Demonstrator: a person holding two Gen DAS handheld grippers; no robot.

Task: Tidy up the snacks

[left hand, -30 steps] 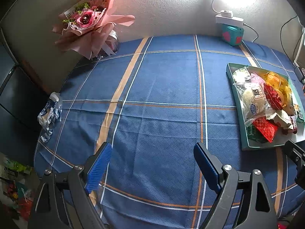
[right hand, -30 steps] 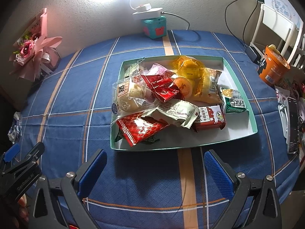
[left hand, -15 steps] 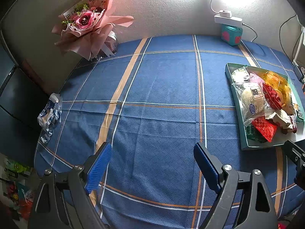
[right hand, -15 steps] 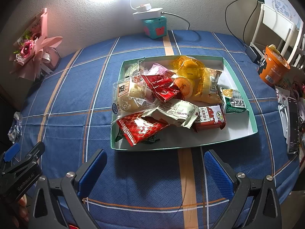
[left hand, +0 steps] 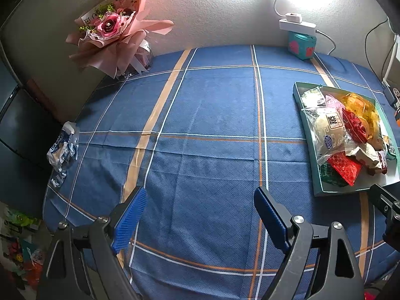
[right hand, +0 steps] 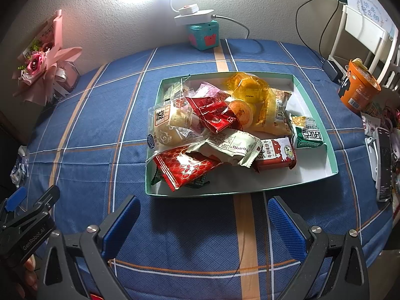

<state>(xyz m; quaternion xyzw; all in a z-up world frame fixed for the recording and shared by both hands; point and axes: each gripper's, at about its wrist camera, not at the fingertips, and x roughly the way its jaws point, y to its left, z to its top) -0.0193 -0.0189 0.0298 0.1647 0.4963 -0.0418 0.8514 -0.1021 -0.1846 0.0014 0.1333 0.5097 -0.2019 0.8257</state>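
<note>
A shallow green-edged tray sits on the blue plaid tablecloth, piled with several wrapped snacks: a red foil pack, a clear-wrapped bun, an orange-yellow bag and a green pack. My right gripper is open and empty, just in front of the tray's near edge. My left gripper is open and empty over bare cloth, well left of the tray. A blue-white wrapper lies at the table's left edge.
A pink flower bouquet stands at the back left. A teal box with a white power strip sits at the back wall. An orange cup, a phone and clutter line the right edge.
</note>
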